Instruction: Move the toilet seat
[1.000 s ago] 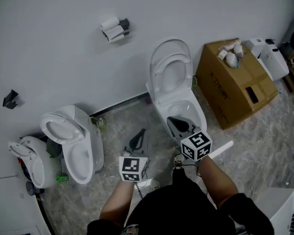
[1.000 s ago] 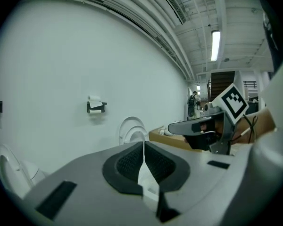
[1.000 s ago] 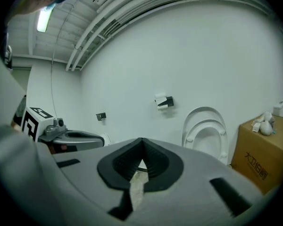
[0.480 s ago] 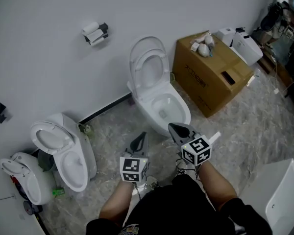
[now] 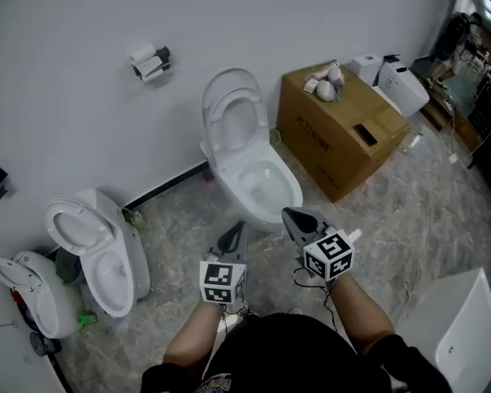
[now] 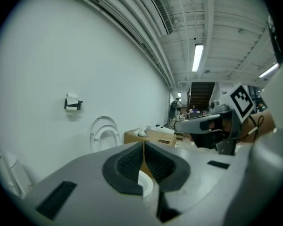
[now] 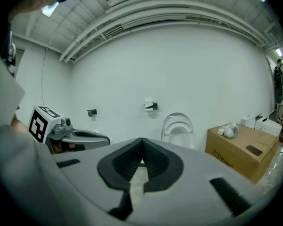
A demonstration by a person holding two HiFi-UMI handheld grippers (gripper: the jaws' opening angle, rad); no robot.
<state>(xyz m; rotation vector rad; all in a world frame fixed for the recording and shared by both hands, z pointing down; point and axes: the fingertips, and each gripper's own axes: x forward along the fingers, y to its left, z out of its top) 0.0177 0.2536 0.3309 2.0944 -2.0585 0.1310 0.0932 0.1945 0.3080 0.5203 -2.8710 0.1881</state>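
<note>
It is bright in here, and the light is even. A long ceiling lamp [image 6: 197,57] glows high above the jaws of the left gripper [image 6: 143,147]. The white wall [image 5: 65,97] past the jaws is softly lit. Both gripper views bend round at the edges, with black corners. Close up, the jaws look blurry.

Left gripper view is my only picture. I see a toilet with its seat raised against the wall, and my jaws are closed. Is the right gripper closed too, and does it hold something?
Observer: The right gripper has its jaws together, with nothing between them.
Operator: Does any gripper touch the seat?
Observer: No. In the head view the seat leans up at the wall, while the left gripper and the right one are low, in front of the bowl.
Operator: Are other toilets near?
Observer: Yes, a second toilet stands to the left, also open.
</note>
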